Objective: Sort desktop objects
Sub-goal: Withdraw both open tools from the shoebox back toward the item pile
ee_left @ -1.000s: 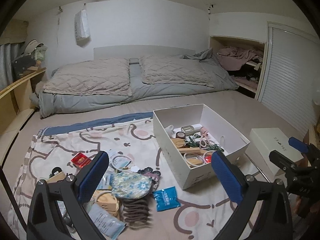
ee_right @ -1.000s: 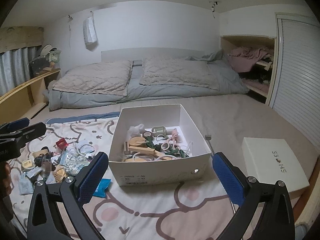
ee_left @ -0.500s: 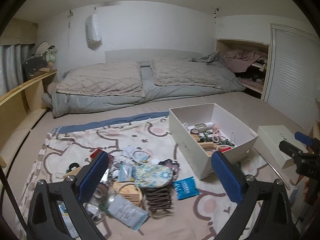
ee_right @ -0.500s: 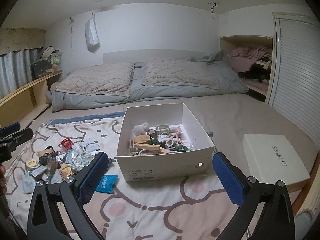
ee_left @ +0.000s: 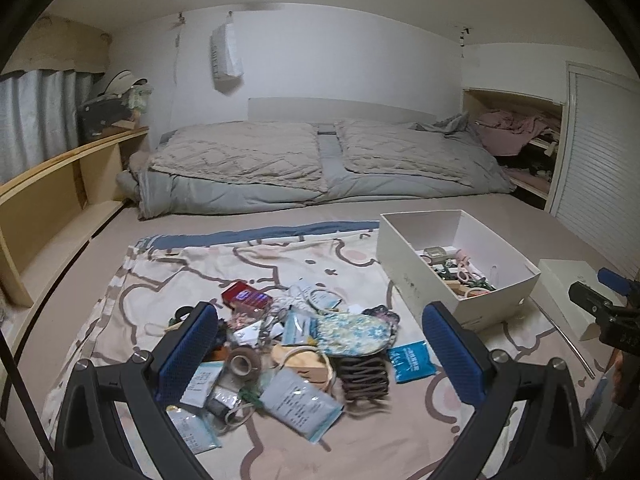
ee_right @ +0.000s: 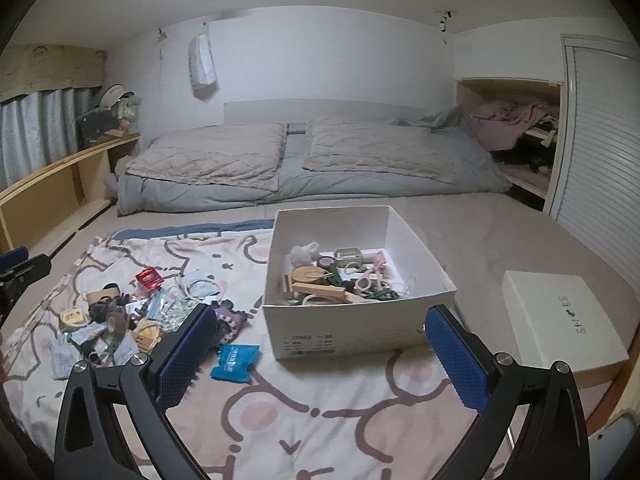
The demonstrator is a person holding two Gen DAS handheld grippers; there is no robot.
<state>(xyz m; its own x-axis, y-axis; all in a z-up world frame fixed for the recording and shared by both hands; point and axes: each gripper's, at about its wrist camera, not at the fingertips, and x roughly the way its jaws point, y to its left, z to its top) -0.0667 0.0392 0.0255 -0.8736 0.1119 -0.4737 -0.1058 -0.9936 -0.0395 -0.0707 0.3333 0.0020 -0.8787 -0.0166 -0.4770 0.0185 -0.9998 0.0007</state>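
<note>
A pile of small objects (ee_left: 288, 340) lies on a patterned cloth (ee_left: 200, 272): a red packet (ee_left: 245, 295), a tape roll (ee_left: 243, 363), a floral pouch (ee_left: 352, 330), a brown hair claw (ee_left: 362, 376), a blue packet (ee_left: 411, 361). The pile also shows in the right wrist view (ee_right: 120, 320). A white open box (ee_right: 356, 280) holds several sorted items. My left gripper (ee_left: 320, 350) is open and empty above the pile. My right gripper (ee_right: 320, 354) is open and empty in front of the box.
The white box lid (ee_right: 560, 316) lies to the right of the box. A thin metal rod (ee_left: 564, 334) lies beside the box. Folded bedding (ee_left: 320, 168) lies at the back. A wooden shelf (ee_left: 60, 184) runs along the left. A louvred door (ee_right: 600, 176) stands at the right.
The left gripper has swung left toward the pile, which now sits between its fingers. The right gripper has drawn back a little from the box. Both stay open.
</note>
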